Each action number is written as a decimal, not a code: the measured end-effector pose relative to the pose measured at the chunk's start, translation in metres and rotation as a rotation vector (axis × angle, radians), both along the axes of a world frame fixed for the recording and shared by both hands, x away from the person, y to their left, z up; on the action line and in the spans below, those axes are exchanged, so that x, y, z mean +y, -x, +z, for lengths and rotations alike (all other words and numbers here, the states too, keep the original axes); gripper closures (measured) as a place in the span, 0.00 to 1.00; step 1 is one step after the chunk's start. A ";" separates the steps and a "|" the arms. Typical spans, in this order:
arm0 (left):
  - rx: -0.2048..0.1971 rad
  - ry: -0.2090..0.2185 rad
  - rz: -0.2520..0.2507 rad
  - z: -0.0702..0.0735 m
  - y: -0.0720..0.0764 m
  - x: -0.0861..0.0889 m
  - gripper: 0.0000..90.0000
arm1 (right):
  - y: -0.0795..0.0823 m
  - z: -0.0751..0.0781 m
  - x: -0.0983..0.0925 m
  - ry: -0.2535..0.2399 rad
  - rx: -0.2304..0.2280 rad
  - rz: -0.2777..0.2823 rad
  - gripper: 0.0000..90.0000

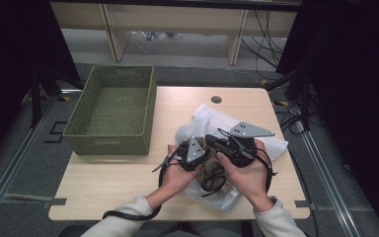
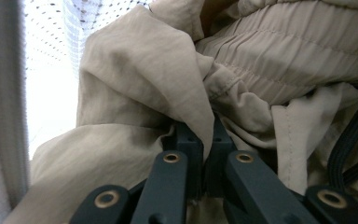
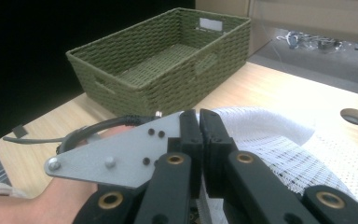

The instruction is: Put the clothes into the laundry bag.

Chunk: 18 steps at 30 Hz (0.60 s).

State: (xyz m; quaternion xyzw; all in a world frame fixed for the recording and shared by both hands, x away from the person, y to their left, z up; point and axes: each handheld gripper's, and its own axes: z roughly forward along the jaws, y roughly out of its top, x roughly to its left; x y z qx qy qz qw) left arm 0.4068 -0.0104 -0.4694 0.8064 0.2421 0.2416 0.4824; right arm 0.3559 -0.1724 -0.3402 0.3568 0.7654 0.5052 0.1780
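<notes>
From the high view, the left gripper (image 1: 190, 154) and right gripper (image 1: 232, 146) meet over a white mesh laundry bag (image 1: 212, 121) lying on the right half of the surface (image 1: 128, 177), beside the green woven basket (image 1: 111, 109); the bag looks light and floppy. In the left gripper view the fingers (image 2: 189, 144) are clamped on a fold of the beige garment (image 2: 144, 79), thin, soft cloth best pinched at its elastic waistband. In the right gripper view the fingers (image 3: 191, 128) are pressed together on the white mesh edge.
</notes>
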 end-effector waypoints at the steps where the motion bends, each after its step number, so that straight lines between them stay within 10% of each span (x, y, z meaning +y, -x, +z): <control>1: 0.007 0.007 -0.010 0.000 0.000 0.000 0.96 | 0.000 0.000 -0.001 -0.007 0.002 -0.008 1.00; 18: -0.003 0.059 -0.079 0.025 0.032 0.042 0.55 | -0.005 -0.003 -0.008 0.006 0.007 -0.055 1.00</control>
